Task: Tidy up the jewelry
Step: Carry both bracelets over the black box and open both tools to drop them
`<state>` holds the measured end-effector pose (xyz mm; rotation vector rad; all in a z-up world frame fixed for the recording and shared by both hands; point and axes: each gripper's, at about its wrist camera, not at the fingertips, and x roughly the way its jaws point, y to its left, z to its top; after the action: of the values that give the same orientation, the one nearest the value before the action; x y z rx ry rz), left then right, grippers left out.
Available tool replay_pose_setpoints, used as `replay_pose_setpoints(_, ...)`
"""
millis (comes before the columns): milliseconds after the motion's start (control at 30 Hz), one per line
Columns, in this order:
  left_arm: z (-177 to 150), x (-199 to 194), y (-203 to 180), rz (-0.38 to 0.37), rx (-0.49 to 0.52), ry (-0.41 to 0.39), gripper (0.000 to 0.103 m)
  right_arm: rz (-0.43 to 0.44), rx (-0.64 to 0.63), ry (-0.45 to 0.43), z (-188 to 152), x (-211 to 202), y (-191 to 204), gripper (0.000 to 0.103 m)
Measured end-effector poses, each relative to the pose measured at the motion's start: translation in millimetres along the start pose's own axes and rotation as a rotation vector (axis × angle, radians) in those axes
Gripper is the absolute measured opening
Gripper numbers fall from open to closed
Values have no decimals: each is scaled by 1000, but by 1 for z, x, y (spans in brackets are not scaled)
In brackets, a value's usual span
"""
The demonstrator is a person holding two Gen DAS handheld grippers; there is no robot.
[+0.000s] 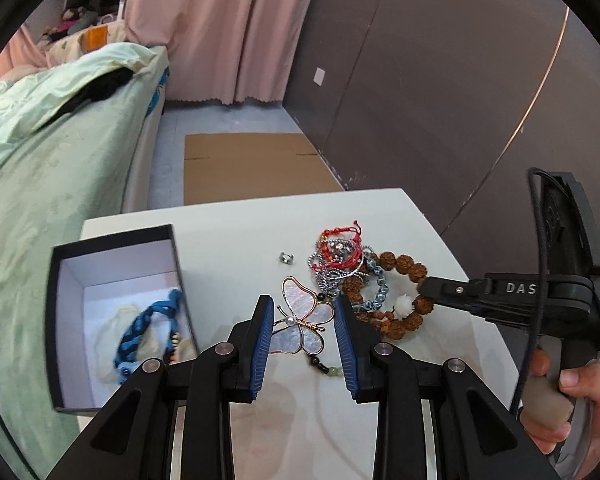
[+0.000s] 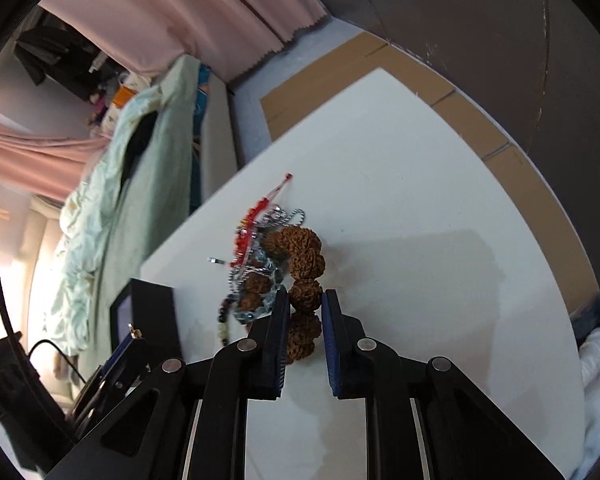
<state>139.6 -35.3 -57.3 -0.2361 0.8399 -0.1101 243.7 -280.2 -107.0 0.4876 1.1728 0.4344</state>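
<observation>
My left gripper [image 1: 303, 302] is shut on a pearly butterfly brooch [image 1: 300, 320] with a gold rim, held just above the white table [image 1: 228, 232]. My right gripper [image 2: 306, 297] is shut on a brown seed-bead bracelet [image 2: 300, 256]; in the left wrist view its tip [image 1: 424, 290] meets the same bracelet [image 1: 404, 264]. The bracelet lies in a tangle with a red cord bracelet [image 1: 340, 240], a silver chain [image 1: 324, 274] and a blue-grey bead bracelet [image 1: 378, 292]. A black box [image 1: 116, 240] to the left holds a blue braided bracelet [image 1: 148, 324] and pale pieces.
A small silver ring [image 1: 286, 258] lies alone beyond the brooch. Dark and green beads [image 1: 328, 366] trail under the left jaws. A bed with a green cover [image 1: 52, 160] runs along the table's left side. Flat cardboard [image 1: 252, 168] lies on the floor beyond. A person's hand [image 1: 580, 392] grips the right handle.
</observation>
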Motion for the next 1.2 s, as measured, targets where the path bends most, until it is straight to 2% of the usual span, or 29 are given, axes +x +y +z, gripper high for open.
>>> replay_pose_setpoints(200, -1, -17, 16, 20, -25, -31, 32, 70, 30, -35, -5, -12, 5, 17)
replay_pose_setpoints(600, 1, -43, 41, 45, -74, -82, 32, 182, -19, -151, -13, -47, 38, 17)
replay_pose_setpoints(867, 0, -58, 54, 66, -99, -109, 32, 287, -77, -215, -22, -64, 64, 17)
replay_pose_setpoints(1200, 2, -75, 86, 98, -169, -141, 32, 409, -138, -168, -36, -40, 112, 17)
